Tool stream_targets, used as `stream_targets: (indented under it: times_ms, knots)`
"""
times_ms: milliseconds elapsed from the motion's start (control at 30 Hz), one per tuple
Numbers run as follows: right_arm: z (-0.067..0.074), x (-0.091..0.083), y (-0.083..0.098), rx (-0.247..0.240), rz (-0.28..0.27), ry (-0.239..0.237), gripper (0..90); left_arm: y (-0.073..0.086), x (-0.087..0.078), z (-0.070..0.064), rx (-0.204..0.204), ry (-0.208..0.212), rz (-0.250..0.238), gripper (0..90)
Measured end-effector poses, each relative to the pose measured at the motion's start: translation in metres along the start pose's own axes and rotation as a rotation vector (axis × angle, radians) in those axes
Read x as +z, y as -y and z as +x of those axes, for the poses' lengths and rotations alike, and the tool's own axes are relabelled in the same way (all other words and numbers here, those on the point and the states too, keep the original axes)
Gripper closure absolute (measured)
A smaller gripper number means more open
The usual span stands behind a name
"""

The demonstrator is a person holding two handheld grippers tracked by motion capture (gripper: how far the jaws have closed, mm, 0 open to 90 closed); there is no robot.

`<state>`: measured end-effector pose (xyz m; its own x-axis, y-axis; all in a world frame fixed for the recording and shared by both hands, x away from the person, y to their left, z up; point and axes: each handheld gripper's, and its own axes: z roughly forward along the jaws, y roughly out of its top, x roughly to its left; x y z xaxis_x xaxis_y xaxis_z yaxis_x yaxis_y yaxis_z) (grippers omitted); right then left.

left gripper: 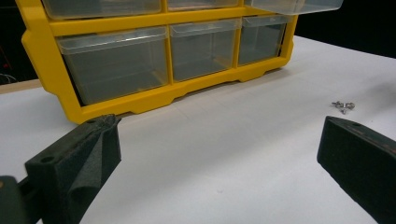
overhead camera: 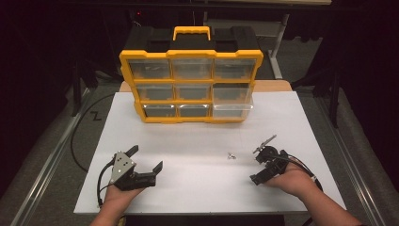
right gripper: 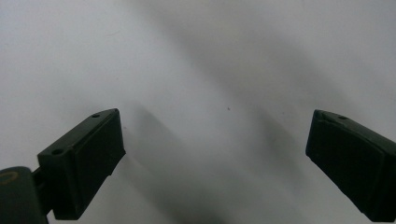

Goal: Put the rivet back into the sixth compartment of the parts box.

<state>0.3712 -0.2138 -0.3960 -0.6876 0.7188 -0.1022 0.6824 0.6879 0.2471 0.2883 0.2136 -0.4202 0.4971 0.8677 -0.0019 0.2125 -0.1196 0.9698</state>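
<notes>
Screws (overhead camera: 231, 156), a tiny loose metal cluster lying just right of centre in the high view, are looking light, hard and slippery, so I'm planning a low pinch across one with the right gripper (overhead camera: 261, 159), both it and the left gripper (overhead camera: 145, 157) gaping empty.

left gripper (overhead camera: 147, 158): held low at the near left, jaws wide apart, nothing between them, pointing forward | right gripper (overhead camera: 262, 162): held low at the near right, tipped down, jaws wide apart, nothing between them | both forearms come in from the near edge, one hand on each gripper
</notes>
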Motion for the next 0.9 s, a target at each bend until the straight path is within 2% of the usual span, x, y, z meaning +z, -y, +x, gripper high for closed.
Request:
stream_targets:
  times_ms: [233,267,333,633,900]
  knots:
    - [0.002,-0.001,-0.006,-0.062,0.064,-0.001,6.2,0.000,0.000,-0.001,0.005,0.006,-0.001,0.3]
    - [0.002,-0.002,-0.008,-0.086,0.069,-0.001,6.9,0.000,0.001,-0.002,0.005,0.006,0.000,0.3]
    - [0.004,-0.002,-0.011,-0.090,0.083,-0.009,8.4,0.000,0.001,-0.002,0.007,0.007,-0.001,0.3]
    - [0.012,-0.004,-0.028,-0.166,0.095,-0.009,16.1,0.000,0.000,-0.002,0.008,0.010,-0.009,0.3]
    - [0.015,-0.002,-0.041,-0.183,0.081,-0.032,23.2,0.000,0.000,-0.002,0.009,0.013,-0.010,0.3]
